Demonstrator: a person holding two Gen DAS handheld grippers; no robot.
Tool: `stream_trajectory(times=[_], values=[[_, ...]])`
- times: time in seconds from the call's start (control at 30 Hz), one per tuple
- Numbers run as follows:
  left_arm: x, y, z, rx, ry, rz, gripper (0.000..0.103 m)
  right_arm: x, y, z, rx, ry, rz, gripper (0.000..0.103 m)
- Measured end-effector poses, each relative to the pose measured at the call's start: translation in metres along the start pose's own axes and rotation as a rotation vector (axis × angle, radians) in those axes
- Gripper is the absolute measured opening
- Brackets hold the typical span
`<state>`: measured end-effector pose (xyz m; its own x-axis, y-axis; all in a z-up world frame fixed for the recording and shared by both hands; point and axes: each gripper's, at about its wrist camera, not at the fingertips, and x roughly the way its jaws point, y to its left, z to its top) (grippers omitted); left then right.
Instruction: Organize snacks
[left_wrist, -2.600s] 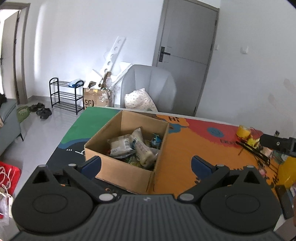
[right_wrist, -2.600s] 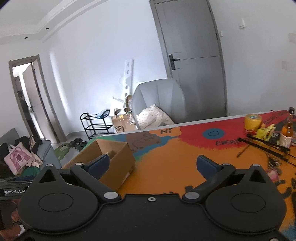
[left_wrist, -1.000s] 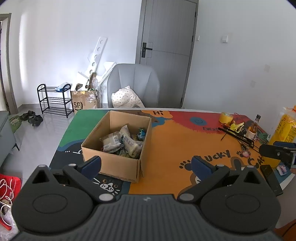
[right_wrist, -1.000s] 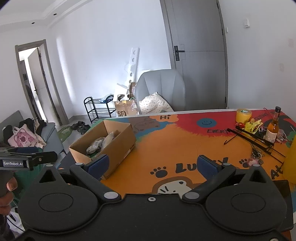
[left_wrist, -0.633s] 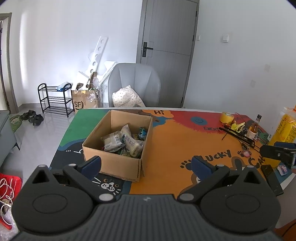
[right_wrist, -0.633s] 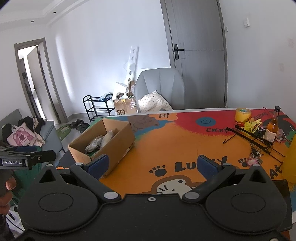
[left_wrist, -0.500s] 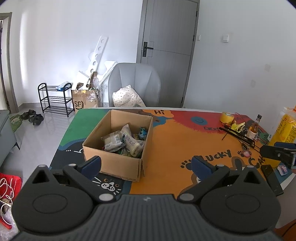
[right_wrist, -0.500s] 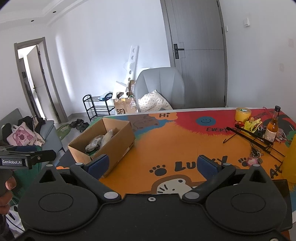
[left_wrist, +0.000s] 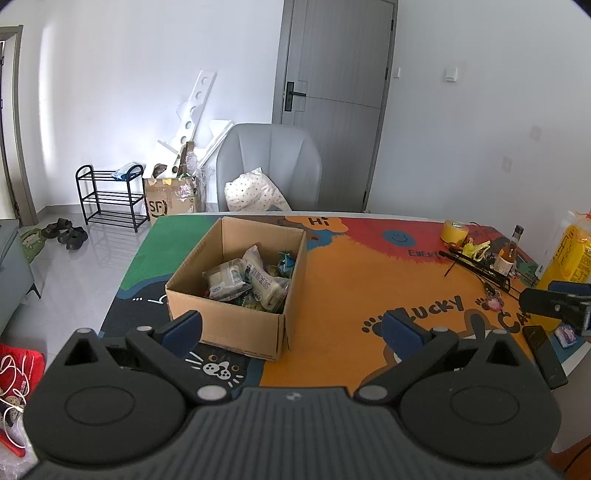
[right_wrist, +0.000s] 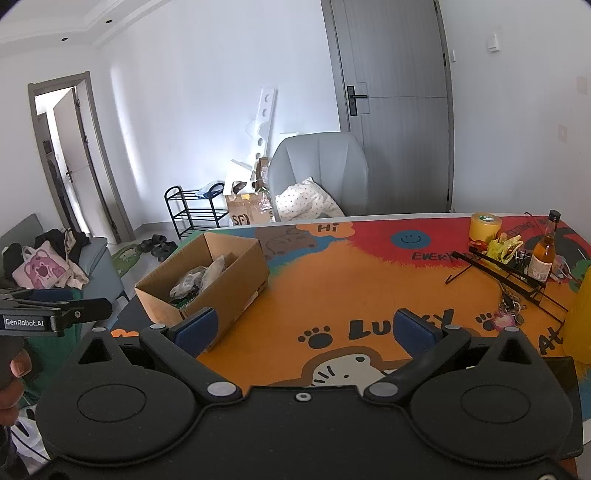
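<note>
Cardboard box (left_wrist: 236, 291) sits left of centre in left wrist frame, on colourful mat of table (left_wrist: 351, 288); snack packets (left_wrist: 247, 282) heaped inside, none visible loose on mat. Left claw (left_wrist: 291, 328) wide open, empty, held back from box. Right claw (right_wrist: 306, 328) likewise spread, empty, box at centre left of its frame. Judgement: packing looks done; if any snack remains, approach from above, clear box wall, release low inside.

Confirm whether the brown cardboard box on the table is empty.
No, the brown cardboard box holds several wrapped snack packets.
</note>
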<state>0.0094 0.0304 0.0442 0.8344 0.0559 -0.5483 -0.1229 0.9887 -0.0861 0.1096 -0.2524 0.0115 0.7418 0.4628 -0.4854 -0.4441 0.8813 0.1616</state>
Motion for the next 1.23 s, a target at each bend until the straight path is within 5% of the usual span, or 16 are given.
stream_trajectory(times=[1.23], values=[[0.005,-0.0012,-0.0066,0.013,0.009,-0.003,0.103,0.0056,0.0013,-0.0035,-0.01,0.018,0.008,0.103]])
